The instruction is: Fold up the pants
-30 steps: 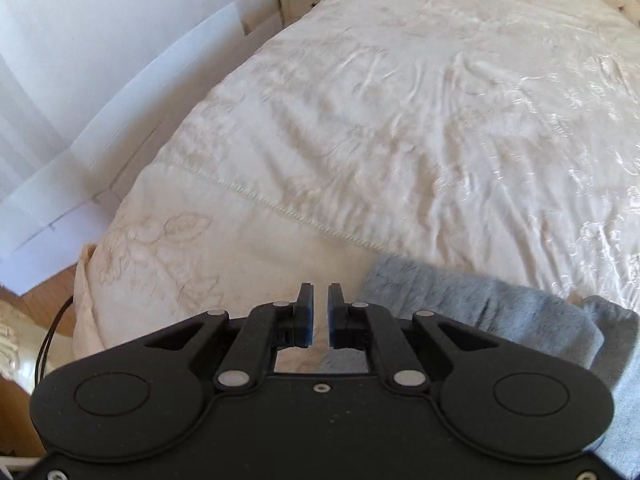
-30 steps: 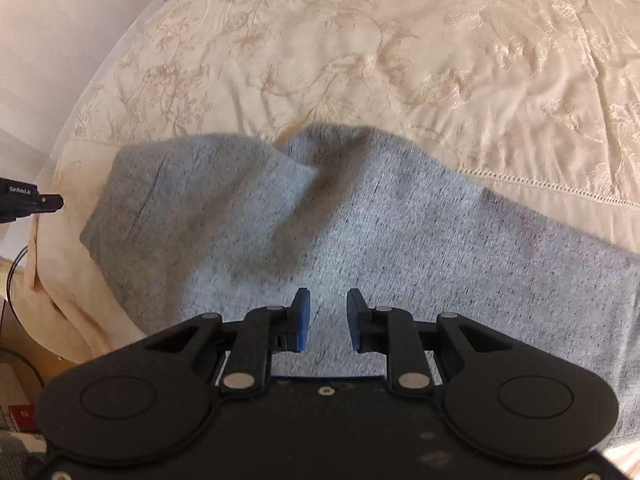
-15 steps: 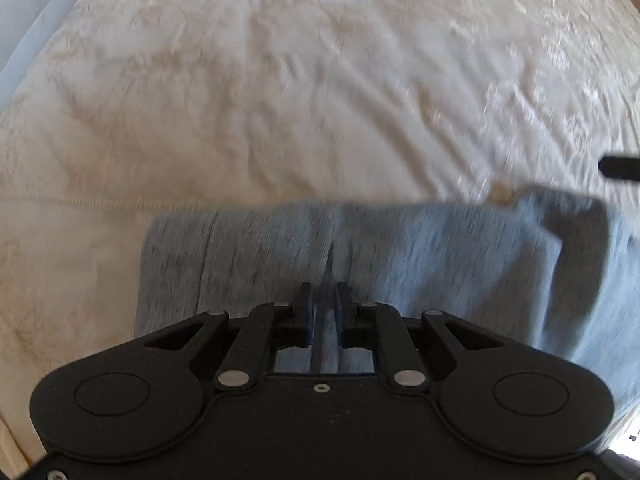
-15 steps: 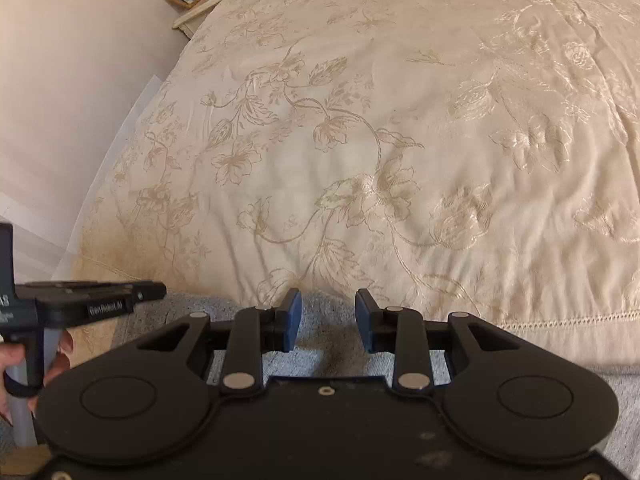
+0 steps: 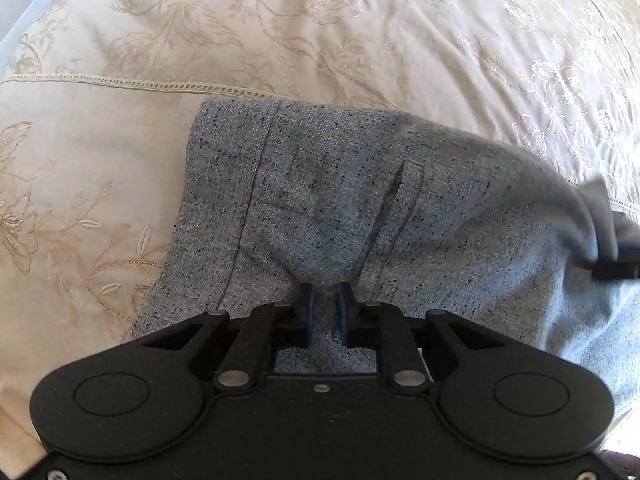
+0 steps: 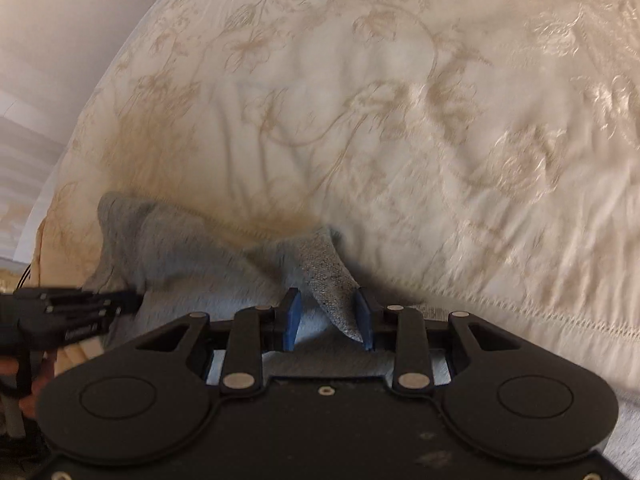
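The grey pants [image 5: 360, 200] lie near the foot edge of the bed, on a cream embroidered bedspread [image 5: 320, 40], and the folding looks to be at an early stage: the cloth is bunched and lifted in places, with no flat, squared fold to be seen.

The left gripper [image 5: 323, 304] has its jaws drawn close, a narrow gap between them, with a pinch of grey fabric rising into that gap; it appears to hold the pants near a seam and pocket slit. The right gripper [image 6: 327, 316] has its jaws wider apart, and a pointed corner of the pants stands up between them, leaning against the right-hand jaw. Whether that corner is truly clamped I cannot tell; the gap looks too wide for a firm hold.

What is left, by my judgement, is most of the job: bringing the legs together, smoothing, and folding the length over.

Around it, the bedspread is rumpled, with a hemstitched border [image 5: 140, 84] running just beyond the pants. A pale wall [image 6: 60, 20] lies beyond the bed's left side. Nothing else lies on the bed in either view, so only the garment's own bunching hinders the work.
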### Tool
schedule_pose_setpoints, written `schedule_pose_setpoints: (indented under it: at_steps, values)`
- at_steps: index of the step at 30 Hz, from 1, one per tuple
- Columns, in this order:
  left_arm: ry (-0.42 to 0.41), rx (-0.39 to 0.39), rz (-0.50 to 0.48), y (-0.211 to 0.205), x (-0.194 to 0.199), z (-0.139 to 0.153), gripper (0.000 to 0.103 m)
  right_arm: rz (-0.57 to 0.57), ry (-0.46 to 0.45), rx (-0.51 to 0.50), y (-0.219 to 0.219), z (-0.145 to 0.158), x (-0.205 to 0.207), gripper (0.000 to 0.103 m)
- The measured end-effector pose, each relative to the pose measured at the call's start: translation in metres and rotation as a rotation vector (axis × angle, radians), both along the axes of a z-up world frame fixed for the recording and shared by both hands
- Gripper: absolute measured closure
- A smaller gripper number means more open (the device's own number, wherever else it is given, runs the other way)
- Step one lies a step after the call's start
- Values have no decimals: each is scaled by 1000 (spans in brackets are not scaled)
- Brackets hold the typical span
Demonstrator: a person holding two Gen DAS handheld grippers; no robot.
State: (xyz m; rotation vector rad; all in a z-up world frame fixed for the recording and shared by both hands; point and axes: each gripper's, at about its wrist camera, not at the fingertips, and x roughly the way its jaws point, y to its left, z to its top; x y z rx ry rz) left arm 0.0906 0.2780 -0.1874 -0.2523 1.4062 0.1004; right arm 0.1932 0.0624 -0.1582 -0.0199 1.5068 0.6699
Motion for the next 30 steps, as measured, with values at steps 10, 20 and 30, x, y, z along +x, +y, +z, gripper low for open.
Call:
schedule_pose_setpoints:
  at_steps: [10,20,30]
  values:
    - [-10,-16,15,12,-1,1,79,-66,15,32,-14,-1,-28,69]
    - [-24,3,0,1,1,0,79,-91,69,41,3,-12,32,69]
    - [-43,-9,8,4,-4,1,79,-71,158,102,24,-33,45,82]
